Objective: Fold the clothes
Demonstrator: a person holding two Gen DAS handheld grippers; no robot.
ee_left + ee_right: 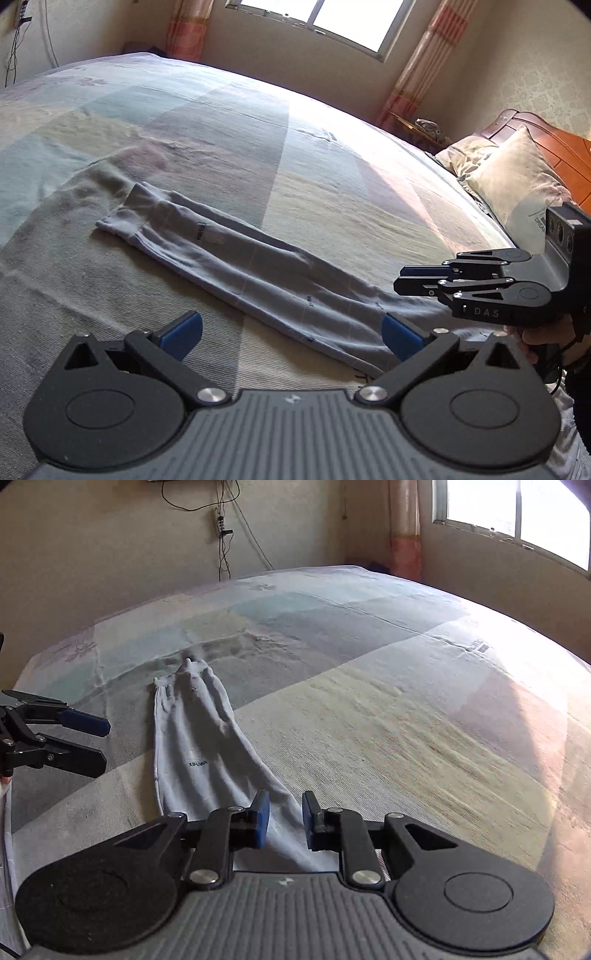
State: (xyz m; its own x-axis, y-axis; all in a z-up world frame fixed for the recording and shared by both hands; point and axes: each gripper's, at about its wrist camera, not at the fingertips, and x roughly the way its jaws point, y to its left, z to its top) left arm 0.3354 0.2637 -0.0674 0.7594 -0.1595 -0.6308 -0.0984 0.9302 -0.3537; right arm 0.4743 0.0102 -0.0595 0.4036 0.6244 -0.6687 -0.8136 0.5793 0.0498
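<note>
A pale grey-blue garment of soft knit cloth (pixel 236 258), folded lengthwise into a long narrow strip, lies flat on a wide bed covered with a sheet of faded pastel blocks (pixel 332 184). Small dark printed lettering shows on the cloth. In the left wrist view the strip runs from a cuffed end far out on the bed back to a wider end close to the left gripper (pixel 291 334), whose two blue-padded black fingers are spread wide apart with nothing between them; its right pad (pixel 400 334) sits over the near edge of the cloth, though contact cannot be judged. The right gripper (pixel 400 280) comes in from the right side of that view, held by a hand (pixel 532 336), above the near end of the garment. In its own view the right gripper (pixel 284 821) has its fingers set at a narrow gap, one on each side of a raised fold of the garment (pixel 199 746), not pressed together on it. Two beige pillows (pixel 517 177) rest against a reddish-brown wooden headboard (pixel 565 155). A bright window (pixel 317 18) with pink-striped curtains (pixel 424 62) stands beyond the bed.
</note>
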